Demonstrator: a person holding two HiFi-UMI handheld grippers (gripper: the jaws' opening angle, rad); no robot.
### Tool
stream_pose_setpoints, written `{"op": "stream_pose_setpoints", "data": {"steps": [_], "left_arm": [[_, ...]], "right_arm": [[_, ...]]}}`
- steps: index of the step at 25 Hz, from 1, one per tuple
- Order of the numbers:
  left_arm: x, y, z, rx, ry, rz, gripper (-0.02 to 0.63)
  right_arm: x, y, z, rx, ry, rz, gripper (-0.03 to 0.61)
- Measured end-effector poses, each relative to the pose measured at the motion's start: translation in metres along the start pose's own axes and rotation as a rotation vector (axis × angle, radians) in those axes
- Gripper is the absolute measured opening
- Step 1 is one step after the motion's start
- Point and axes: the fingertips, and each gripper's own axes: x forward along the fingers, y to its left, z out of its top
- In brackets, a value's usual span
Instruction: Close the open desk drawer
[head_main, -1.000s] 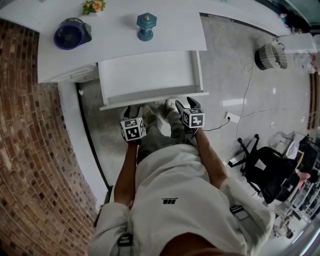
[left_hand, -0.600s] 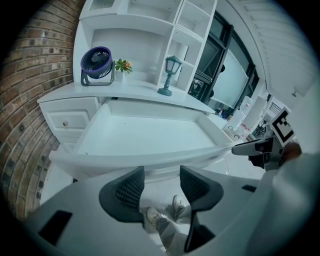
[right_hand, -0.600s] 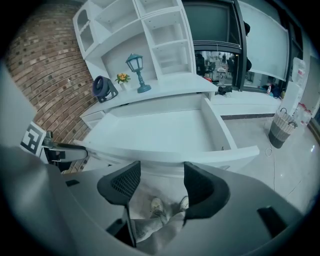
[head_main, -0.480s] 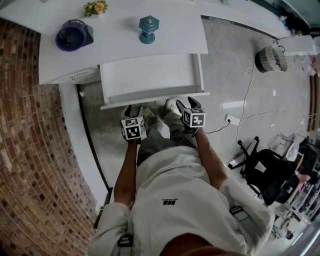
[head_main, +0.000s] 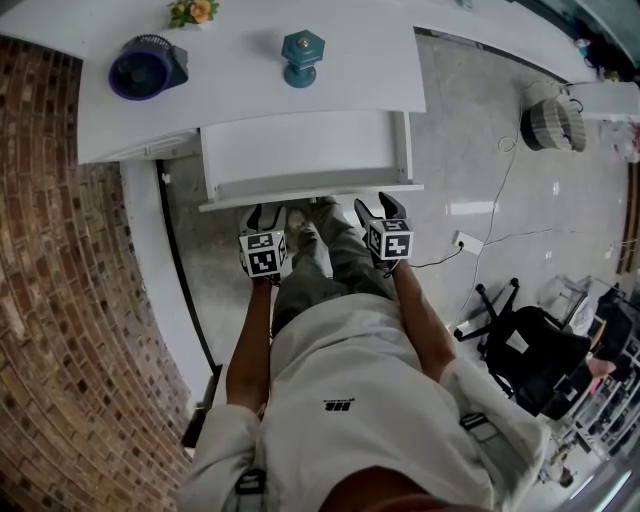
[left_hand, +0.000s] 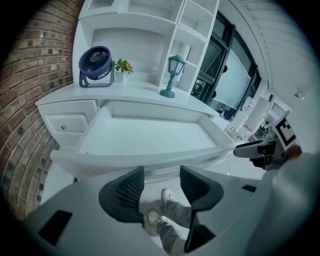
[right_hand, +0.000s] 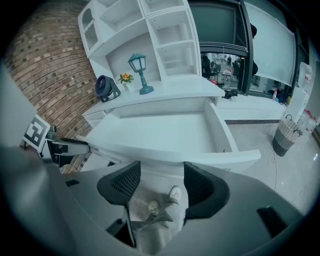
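— White drawer (head_main: 300, 150) is seen pulled out under the desk top (head_main: 250, 80). How should it be shut well?
— The left gripper (head_main: 265, 214), jaws apart and holding nothing, should be laid on the front panel (head_main: 310, 193); the right gripper (head_main: 375, 206), equally open and empty, likewise. Equal pressure is advised, so that skewing is avoided.

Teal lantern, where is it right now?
In the head view the teal lantern stands on the white desktop, right of the purple fan, just behind the open drawer.
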Motion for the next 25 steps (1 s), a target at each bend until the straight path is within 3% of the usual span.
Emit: {"op": "stream_pose_setpoints", "data": {"steps": [25], "left_arm": [[0.022,0.009,0.036,-0.022,-0.008,0.018,0.238]], "right_arm": [[0.019,-0.010,0.033,-0.052,0.031,0.036,0.258]]}}
